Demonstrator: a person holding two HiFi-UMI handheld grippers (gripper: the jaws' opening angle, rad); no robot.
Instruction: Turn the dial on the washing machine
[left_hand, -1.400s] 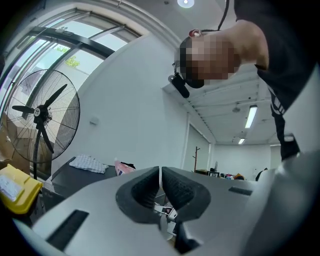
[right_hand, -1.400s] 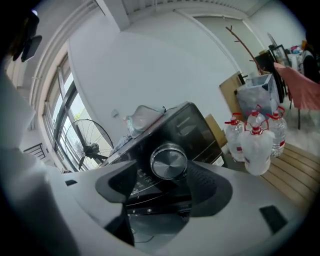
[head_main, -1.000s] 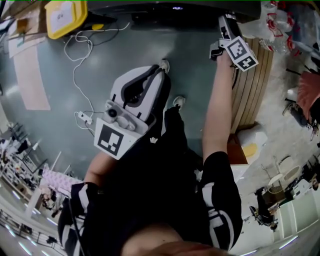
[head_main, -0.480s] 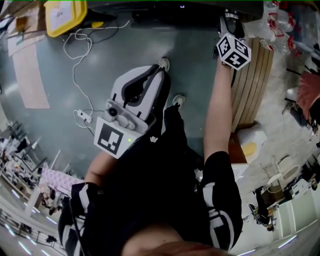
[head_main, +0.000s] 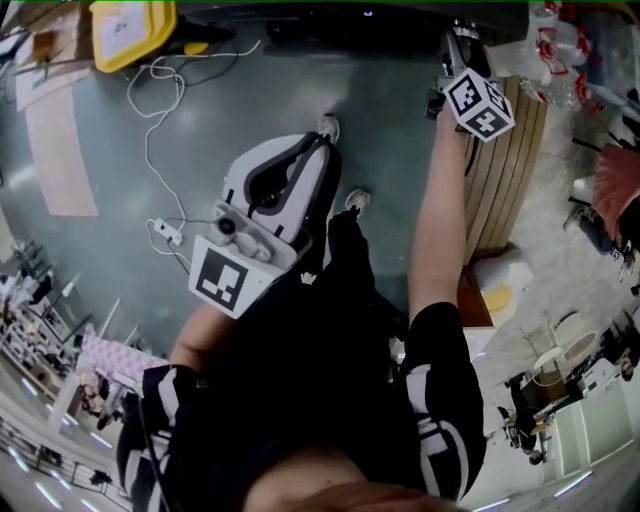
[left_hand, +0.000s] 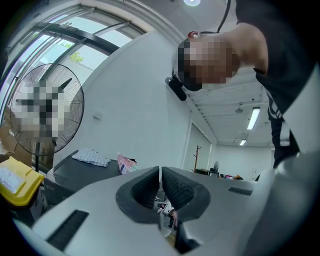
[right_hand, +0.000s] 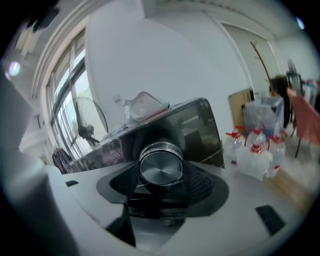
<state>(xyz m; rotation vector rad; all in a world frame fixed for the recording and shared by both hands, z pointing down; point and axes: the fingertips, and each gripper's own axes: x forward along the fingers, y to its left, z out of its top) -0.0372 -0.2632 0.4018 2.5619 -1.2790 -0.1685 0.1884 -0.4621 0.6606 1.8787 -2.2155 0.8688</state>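
Well, the pads (right_hand: 199, 184) of the right gripper (head_main: 462, 38) are clamped wide around the steel dial (right_hand: 161, 167) on the washing machine (right_hand: 196, 125), at one o'clock in the head view. The left gripper (left_hand: 160, 172), toward ten o'clock, has its jaws pressed together on nothing.

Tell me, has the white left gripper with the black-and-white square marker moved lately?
No. The white left gripper keeps its spot beside the thin white floor cable.
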